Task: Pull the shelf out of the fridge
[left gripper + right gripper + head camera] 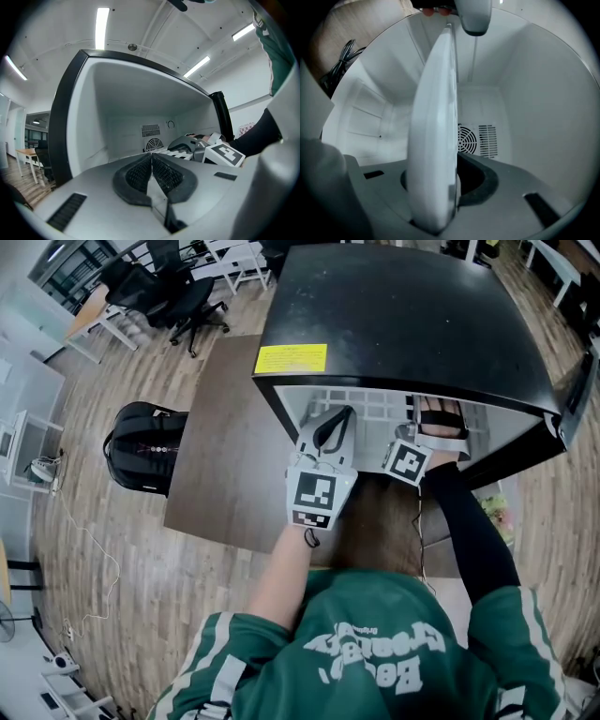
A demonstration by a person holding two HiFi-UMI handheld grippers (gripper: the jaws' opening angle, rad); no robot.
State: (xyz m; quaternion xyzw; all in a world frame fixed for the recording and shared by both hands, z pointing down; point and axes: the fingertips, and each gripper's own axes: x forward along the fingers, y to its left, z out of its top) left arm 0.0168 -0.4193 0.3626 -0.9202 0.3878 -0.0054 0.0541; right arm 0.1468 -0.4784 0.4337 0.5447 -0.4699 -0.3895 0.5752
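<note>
Right gripper (449,190) reaches into the black mini fridge (403,315), jaws clamped on the front rim of the white shelf (433,117), which runs edge-on between them. Left gripper (151,169) hovers at the fridge mouth, jaws together, empty.

Inside the fridge (403,315): free room above the shelf (375,409) back to the fan grille (152,144); side walls (89,131) and right gripper (439,426) narrow the mouth.
</note>
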